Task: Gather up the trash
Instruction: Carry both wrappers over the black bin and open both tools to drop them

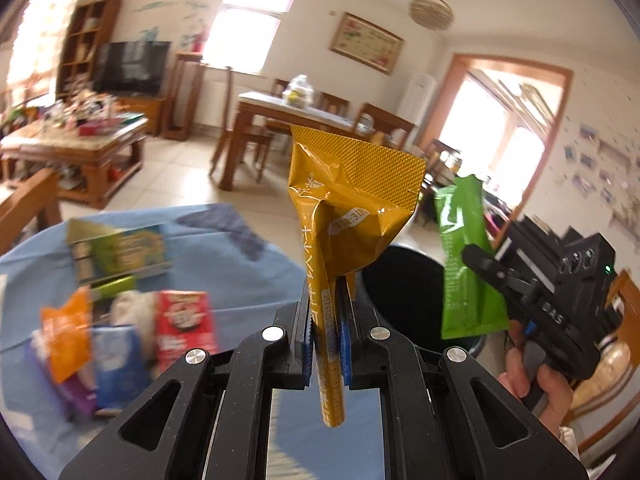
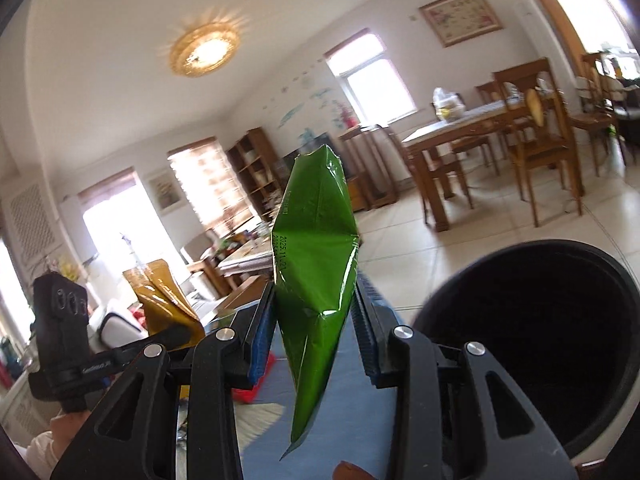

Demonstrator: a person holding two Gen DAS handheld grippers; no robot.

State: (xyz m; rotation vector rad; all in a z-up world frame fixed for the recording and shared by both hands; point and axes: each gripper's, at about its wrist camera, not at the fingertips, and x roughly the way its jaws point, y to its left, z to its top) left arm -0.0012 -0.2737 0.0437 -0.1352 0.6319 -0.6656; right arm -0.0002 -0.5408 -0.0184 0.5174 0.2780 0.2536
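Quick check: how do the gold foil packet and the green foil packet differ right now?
The gold foil packet sits in the left gripper, whose jaws are pinched narrow on its thin lower strip; the green foil packet sits in the right gripper, jaws wider around a puffier body. Both are crumpled, upright, near the black bin.

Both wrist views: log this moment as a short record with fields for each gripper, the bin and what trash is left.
left gripper: shut on the gold drink sachet, held upright
right gripper: shut on the green wrapper
trash bin: black, open-topped, on the floor by the blue cloth, to the right of both grippers
left behind: blurred pile of packets and a green box on the blue cloth
status: both pieces in the air, neither over the bin's mouth yet
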